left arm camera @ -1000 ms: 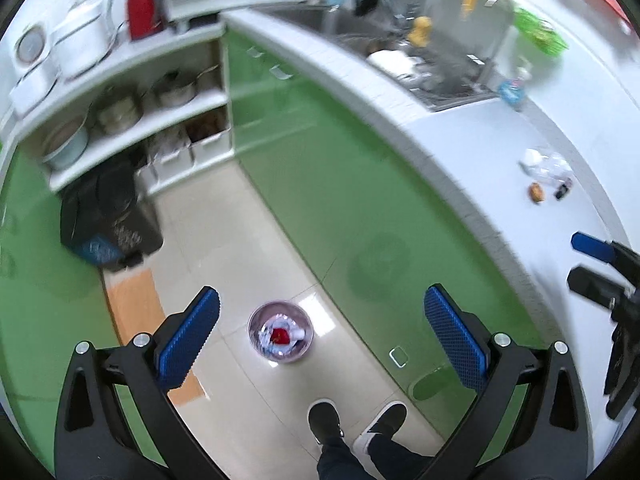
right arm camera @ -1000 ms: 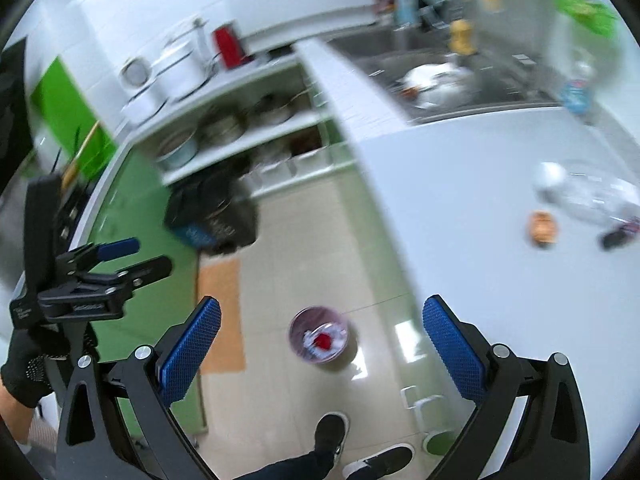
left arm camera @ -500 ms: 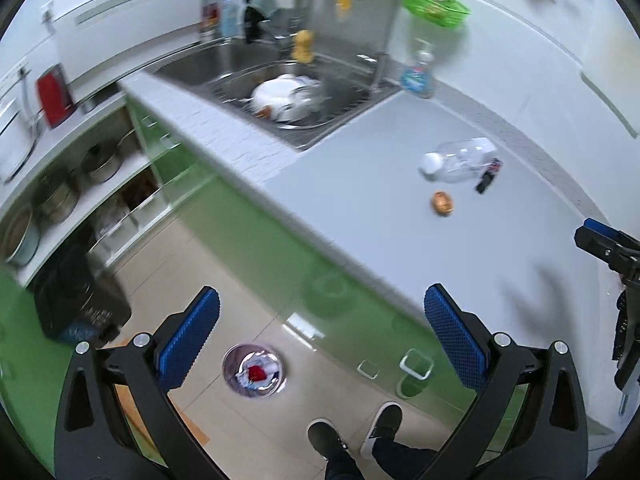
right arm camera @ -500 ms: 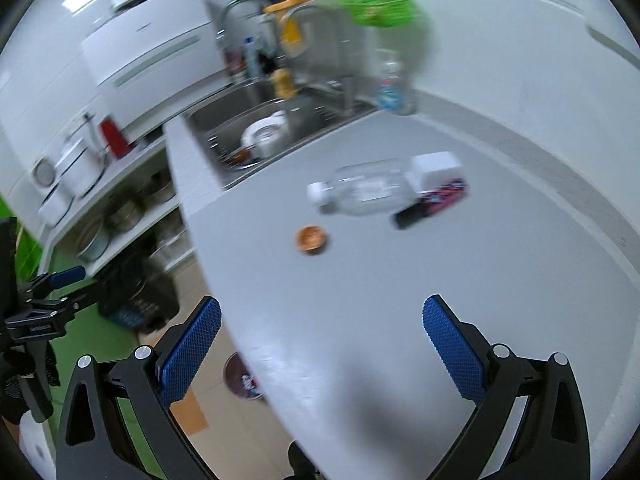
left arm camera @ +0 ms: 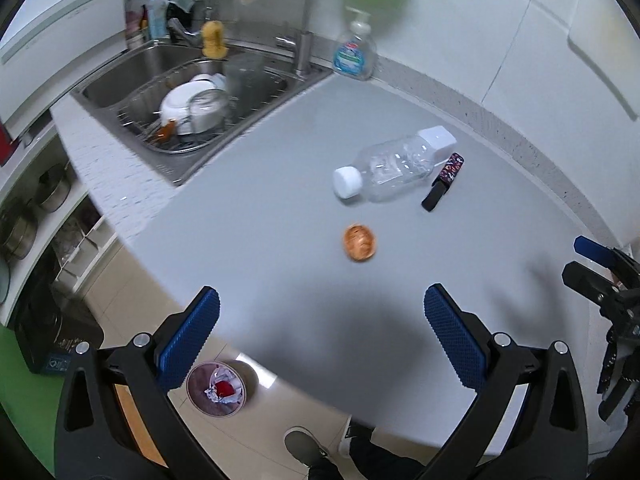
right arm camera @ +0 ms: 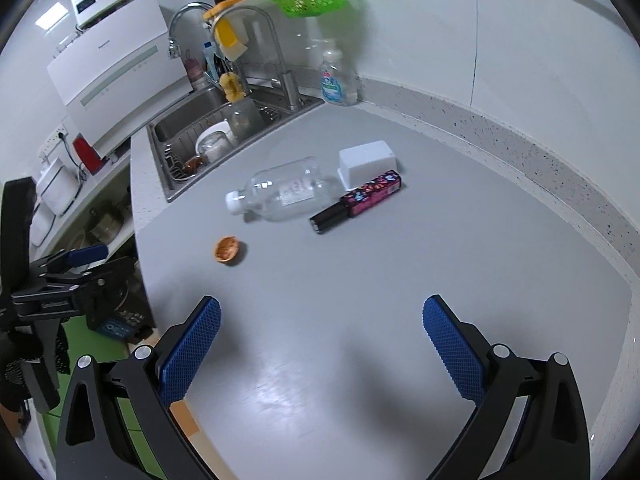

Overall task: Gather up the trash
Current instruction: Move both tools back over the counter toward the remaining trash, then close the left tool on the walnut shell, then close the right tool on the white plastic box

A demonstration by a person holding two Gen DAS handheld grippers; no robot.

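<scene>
Since a second ago you've swung both views up from the floor to the grey counter (right arm camera: 360, 280). Left gripper (left arm camera: 320, 320): fingers spread, nothing between them. Right gripper (right arm camera: 320, 328): the same, hovering short of the litter. The trash lies in a loose cluster: clear bottle (right arm camera: 286, 194) on its side, patterned wrapper (right arm camera: 358, 200) just beside it, nut shell (right arm camera: 227, 250) nearer you. The bin (left arm camera: 218, 390) sits on the floor below the counter edge, likely so you can drop pieces straight down.
</scene>
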